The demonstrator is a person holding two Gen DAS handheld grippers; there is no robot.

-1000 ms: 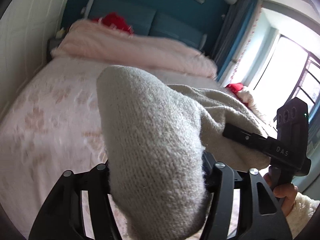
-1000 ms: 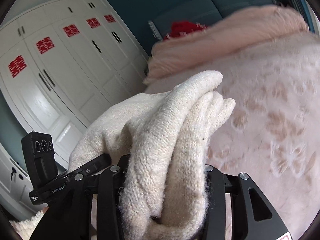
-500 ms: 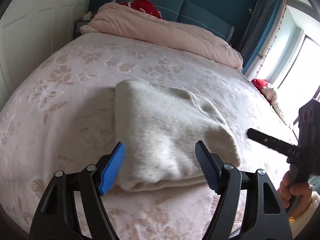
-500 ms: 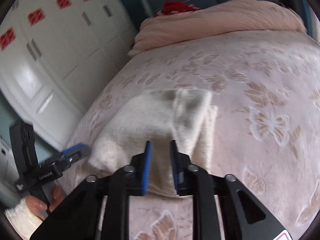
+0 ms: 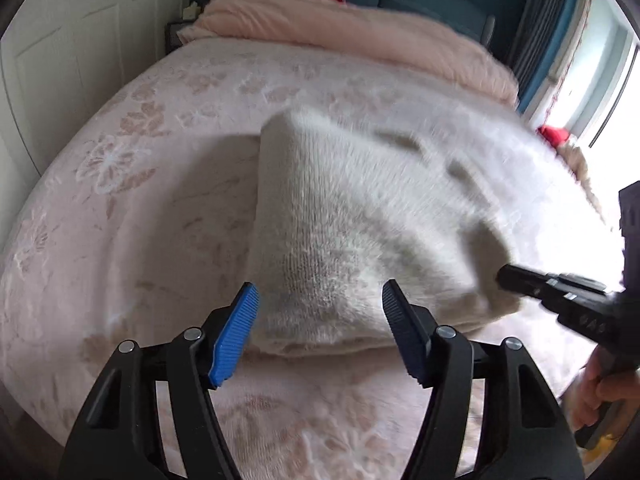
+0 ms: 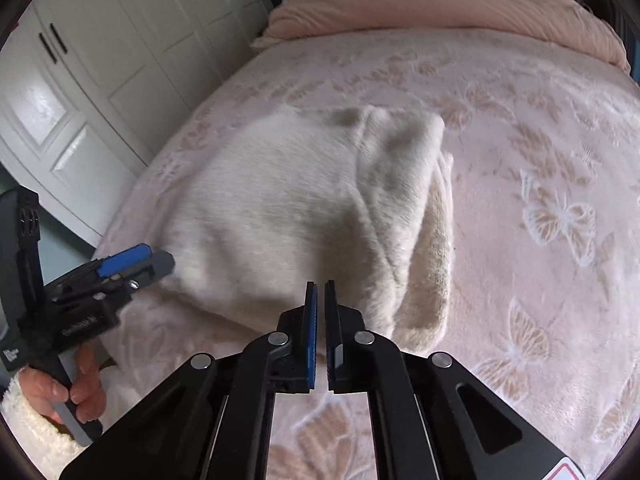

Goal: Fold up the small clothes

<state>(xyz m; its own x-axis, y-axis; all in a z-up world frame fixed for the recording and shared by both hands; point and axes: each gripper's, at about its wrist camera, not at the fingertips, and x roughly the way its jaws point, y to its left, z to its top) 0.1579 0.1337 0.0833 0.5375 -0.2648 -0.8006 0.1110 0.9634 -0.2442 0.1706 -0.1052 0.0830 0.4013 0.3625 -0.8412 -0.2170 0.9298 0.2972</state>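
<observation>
Jaws on the left gripper (image 5: 318,312) stand spread and are closing, their blue ribbed pads either side of the near edge of the cream-white fuzzy knitted garment (image 5: 360,220) without pressing on it, so nothing is pinched there. Those of the right gripper (image 6: 320,308) are pressed together with only a thin slit between the pads and no cloth in it; its tips hang just over the garment's near edge.

That garment lies on the pale pink bedspread with a raised flower-and-butterfly pattern (image 6: 540,200), near the front of the bed and well apart from the rolled peach-pink fleece blanket (image 6: 440,4) at the head. It sits as a thick, roughly rectangular bundle: the right wrist view shows at least two layers stacked along its right side, the lower one peeking out as a yellower strip, and a soft ridge running across the top.

Judging by that, the main folds on this piece look done and it has been laid down. What seems left is small: perhaps squaring the uneven right edge or flattening the ridge. No other small clothes waiting to be folded show in either view.
</observation>
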